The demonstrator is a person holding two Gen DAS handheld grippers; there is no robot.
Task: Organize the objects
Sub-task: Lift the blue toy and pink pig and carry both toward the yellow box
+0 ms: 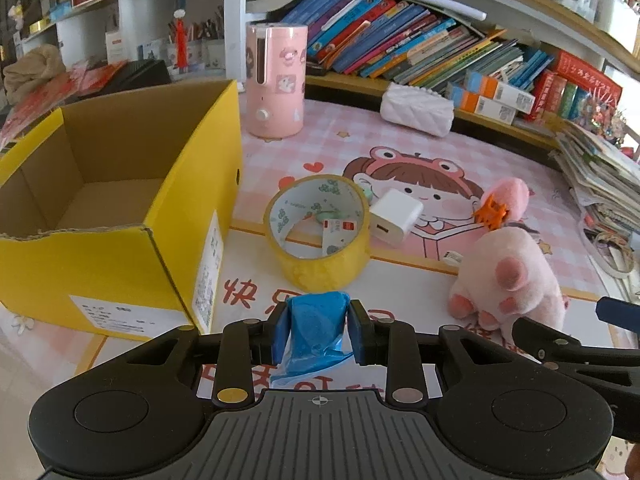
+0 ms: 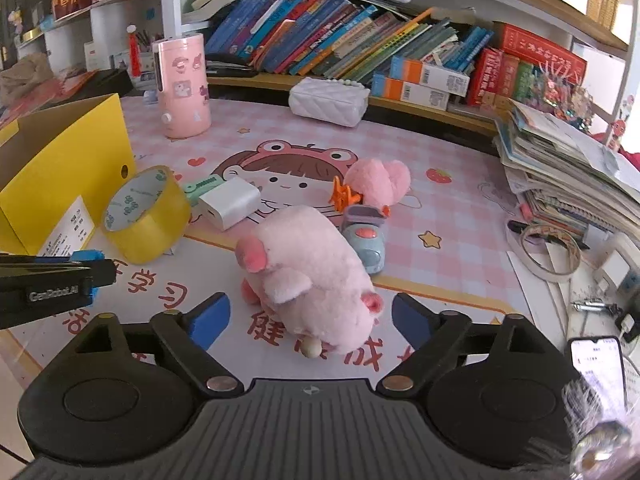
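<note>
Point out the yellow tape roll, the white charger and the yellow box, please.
yellow tape roll [image 1: 320, 268], left wrist view, outer side wall.
white charger [image 2: 228, 202], right wrist view, top face.
yellow box [image 1: 100, 272], left wrist view, near outer wall.

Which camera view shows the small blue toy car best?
The right wrist view shows it best: the blue toy car lies in plain sight beside the pink plush pig, with its red button showing. In the left wrist view the pig and the other pink plush hide it; I cannot find it there.

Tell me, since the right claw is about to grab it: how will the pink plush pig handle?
The pink plush pig looks soft, so it will probably squash between the pads. Likely light and floppy, sagging when lifted. Its fuzzy surface should grip well.
</note>
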